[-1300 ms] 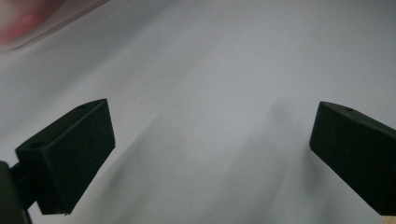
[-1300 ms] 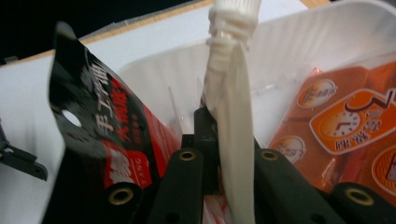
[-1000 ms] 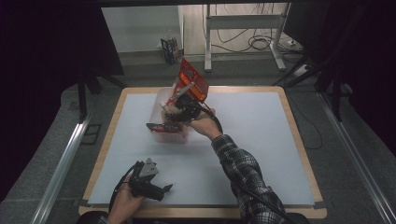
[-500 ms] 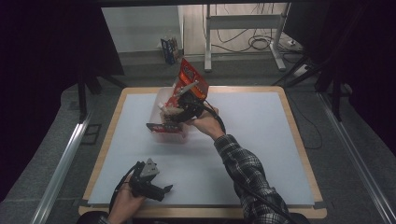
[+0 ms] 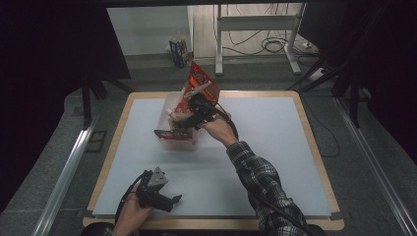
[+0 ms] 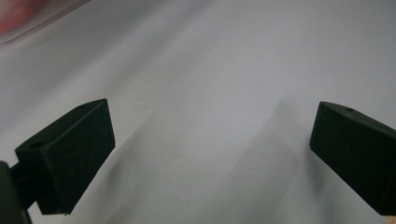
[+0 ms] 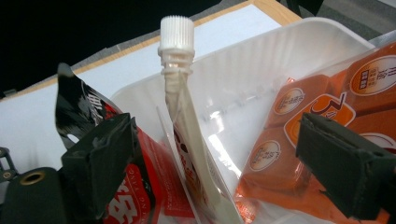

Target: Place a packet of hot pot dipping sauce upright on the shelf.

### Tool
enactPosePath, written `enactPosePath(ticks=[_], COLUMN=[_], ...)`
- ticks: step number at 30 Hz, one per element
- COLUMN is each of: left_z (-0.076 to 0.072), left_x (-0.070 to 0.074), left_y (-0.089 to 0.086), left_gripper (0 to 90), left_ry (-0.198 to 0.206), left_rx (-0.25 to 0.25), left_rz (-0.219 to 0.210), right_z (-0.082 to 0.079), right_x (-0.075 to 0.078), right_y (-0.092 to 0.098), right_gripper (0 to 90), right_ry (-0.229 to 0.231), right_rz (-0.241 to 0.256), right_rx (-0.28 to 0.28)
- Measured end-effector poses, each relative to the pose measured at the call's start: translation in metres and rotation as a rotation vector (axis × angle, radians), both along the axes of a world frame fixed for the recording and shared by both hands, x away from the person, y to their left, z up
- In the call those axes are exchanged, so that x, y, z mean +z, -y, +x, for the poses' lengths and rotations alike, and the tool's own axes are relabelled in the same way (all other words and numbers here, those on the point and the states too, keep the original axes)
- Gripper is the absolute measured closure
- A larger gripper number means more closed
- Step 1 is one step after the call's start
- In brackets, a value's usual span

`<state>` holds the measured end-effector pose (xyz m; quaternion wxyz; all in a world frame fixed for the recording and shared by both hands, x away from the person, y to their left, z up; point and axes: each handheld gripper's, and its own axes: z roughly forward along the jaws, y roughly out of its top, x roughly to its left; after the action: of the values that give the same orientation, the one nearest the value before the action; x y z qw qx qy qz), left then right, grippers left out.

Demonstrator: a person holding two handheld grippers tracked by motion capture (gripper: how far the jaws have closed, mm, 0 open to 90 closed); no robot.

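- White-topped counter [image 5: 275, 162]: work area.
- Left gripper [image 5: 167, 200]: released, idle at the near edge.
- Clear tray [image 7: 261, 88]: far left-centre, holding snack packets [image 7: 299, 135] and capped pouch [image 7: 180, 84].
- Right gripper [image 7: 217, 163]: released, straddling the pouch; packing appears mostly done.

Right gripper [image 7: 224, 154] has its two black jaws spread wide, one at the lower left of the frame, the other at the lower right, nothing pinched between them. Sitting in the gap is a spouted pouch [image 7: 187, 140] seen edge-on, with its white ribbed cap [image 7: 176, 32] poking up at top centre. It stands in a clear plastic tub [image 7: 261, 70] whose rim curves across the upper right. On the right side there's an orange snack pack [image 7: 299, 121] with round labels, partly behind the right jaw. Tucked against the left jaw is a red and black packet [image 7: 84, 112]. Past the tub, the white table mat [image 7: 42, 126] and its wooden edge [image 7: 266, 7] run toward the dark top of the frame.
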<state>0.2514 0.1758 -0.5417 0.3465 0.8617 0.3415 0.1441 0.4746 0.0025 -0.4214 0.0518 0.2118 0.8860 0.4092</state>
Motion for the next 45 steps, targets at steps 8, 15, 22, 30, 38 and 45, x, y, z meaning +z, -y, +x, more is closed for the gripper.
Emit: enactPosePath(ticks=[8, 15, 22, 30, 38, 45], left_z=[0.0, -0.001, -0.002, -0.003, -0.004, -0.009], left_x=[0.001, 0.003, 0.006, 0.01, 0.013, 0.017], left_y=[-0.001, -0.002, -0.004, -0.009, -0.016, -0.022], left_gripper=[0.0, 0.3, 0.1, 0.0, 0.0, 0.0], left_ry=[-0.007, -0.005, 0.007, 0.035, 0.079, 0.118], left_rx=[0.001, 0.001, -0.004, 0.006, 0.017, 0.023], left_rz=[-0.009, -0.027, -0.064, -0.128, -0.177, -0.197], right_z=[-0.001, -0.005, -0.009, -0.014, -0.018, -0.022], right_x=[0.004, 0.008, 0.014, 0.017, 0.018, 0.017], right_y=[0.006, 0.009, 0.012, 0.015, 0.019, 0.023], right_gripper=[9.8, 8.9, 5.6, 1.7, 0.0, 0.0], right_ry=[-0.023, -0.04, -0.043, -0.023, -0.015, -0.009], right_rz=[0.027, 0.048, 0.06, 0.049, 0.037, 0.026], right_rx=[-0.003, 0.007, 0.013, 0.02, 0.007, 0.001])
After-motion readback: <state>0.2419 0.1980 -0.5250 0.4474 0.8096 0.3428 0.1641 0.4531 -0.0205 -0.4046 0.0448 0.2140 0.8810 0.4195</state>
